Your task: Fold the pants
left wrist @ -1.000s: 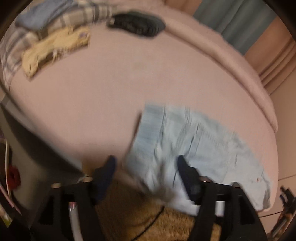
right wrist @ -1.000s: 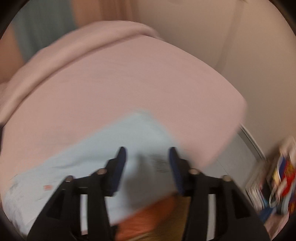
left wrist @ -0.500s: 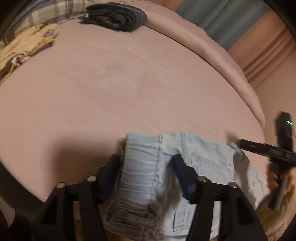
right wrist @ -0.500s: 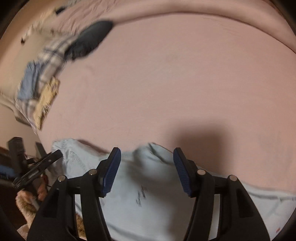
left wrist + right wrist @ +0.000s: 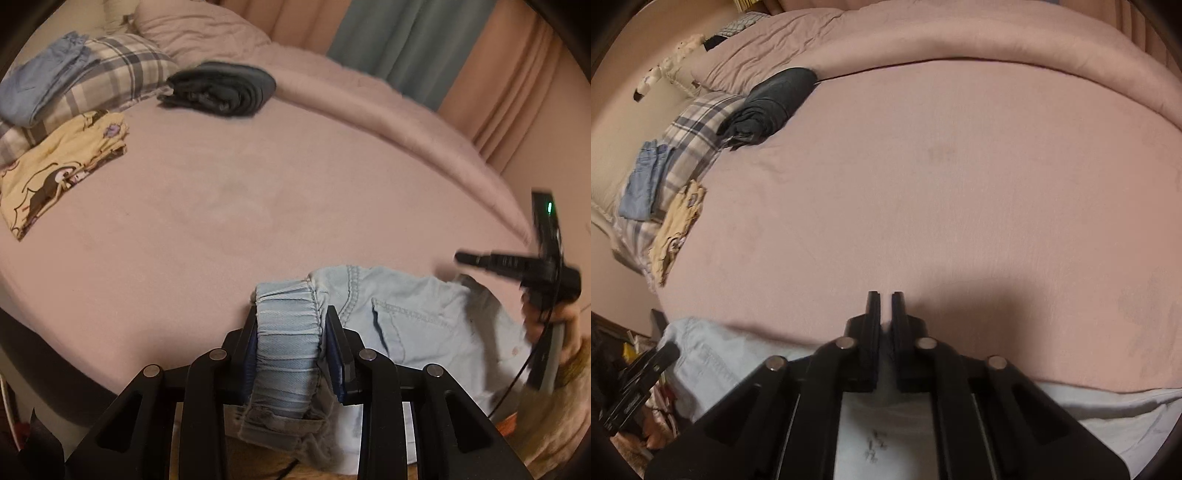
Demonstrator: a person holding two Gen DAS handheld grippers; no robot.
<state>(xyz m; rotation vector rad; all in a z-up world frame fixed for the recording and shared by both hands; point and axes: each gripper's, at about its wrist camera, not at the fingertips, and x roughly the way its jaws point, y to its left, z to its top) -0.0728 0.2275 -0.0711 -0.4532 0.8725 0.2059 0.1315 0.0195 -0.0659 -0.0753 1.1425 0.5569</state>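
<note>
Gripping pants waistband, left claw clamped.

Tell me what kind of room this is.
Most likely a bedroom: a wide bed with a pink sheet, a plaid pillow near its head, and long curtains behind it.

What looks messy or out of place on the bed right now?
The light blue pants are bunched at the near edge of the bed, partly hanging off it, waistband crumpled between the left gripper fingers. The right gripper pinches their edge. The other clothes look neatly folded.
</note>
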